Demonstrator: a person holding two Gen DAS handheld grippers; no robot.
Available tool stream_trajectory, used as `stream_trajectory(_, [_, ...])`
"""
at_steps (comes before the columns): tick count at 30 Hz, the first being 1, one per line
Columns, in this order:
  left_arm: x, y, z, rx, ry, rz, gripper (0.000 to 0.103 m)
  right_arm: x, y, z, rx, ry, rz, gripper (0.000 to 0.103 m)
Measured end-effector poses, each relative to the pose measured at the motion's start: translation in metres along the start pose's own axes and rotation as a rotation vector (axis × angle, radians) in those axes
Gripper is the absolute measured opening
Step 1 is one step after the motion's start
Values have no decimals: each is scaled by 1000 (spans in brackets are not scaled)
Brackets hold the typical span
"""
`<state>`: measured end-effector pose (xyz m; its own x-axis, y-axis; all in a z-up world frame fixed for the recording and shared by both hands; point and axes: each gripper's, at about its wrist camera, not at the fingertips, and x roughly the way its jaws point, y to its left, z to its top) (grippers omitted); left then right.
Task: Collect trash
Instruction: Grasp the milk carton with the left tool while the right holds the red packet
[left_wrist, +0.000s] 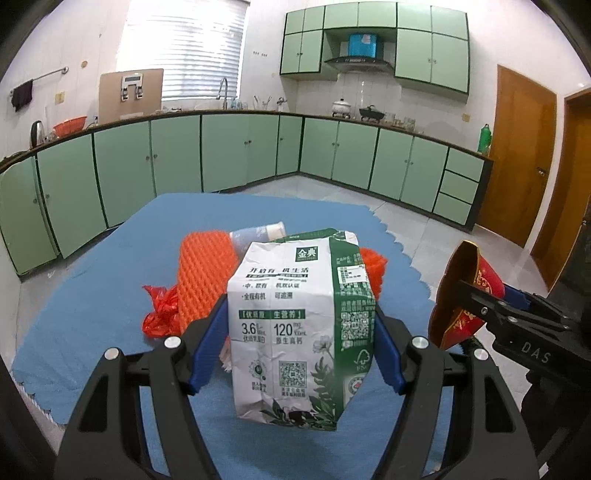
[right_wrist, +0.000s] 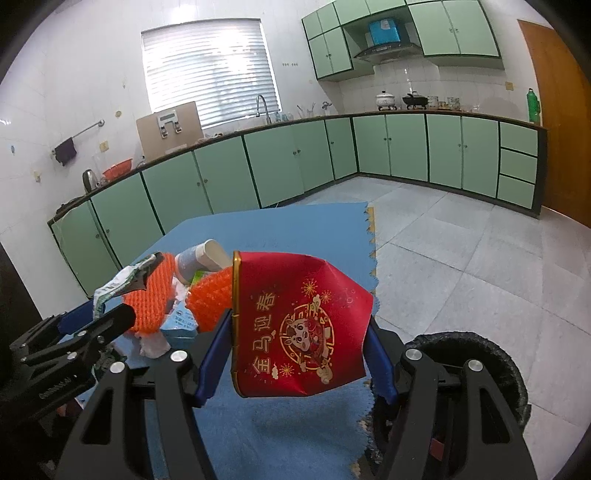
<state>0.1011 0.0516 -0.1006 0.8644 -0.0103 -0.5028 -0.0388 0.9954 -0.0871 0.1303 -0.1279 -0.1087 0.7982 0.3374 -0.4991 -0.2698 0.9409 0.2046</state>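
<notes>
Milk carton (left_wrist: 291, 325): crumpled, light, soft-walled paperboard, pinched across its flat sides in my left gripper (left_wrist: 295, 343) above the blue surface (left_wrist: 92, 314). Red paper box (right_wrist: 299, 325): flimsy, dented, clamped in my right gripper (right_wrist: 295, 350) near the black bin (right_wrist: 491, 354). Squeeze gently.

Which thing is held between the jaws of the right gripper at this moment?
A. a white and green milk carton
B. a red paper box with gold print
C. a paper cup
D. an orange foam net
B: in the right wrist view the red paper box sits clamped between the blue pads of the right gripper, while the milk carton is in the left gripper.
</notes>
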Motion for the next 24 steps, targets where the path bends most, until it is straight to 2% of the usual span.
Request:
stream_trajectory(14, [-8, -41, 12, 35, -47, -89, 68, -38, -25, 10, 25, -55, -55, 65])
stream_trajectory(24, [3, -90, 12, 76, -52, -172, 68, -64, -68, 14, 68, -84, -140, 65])
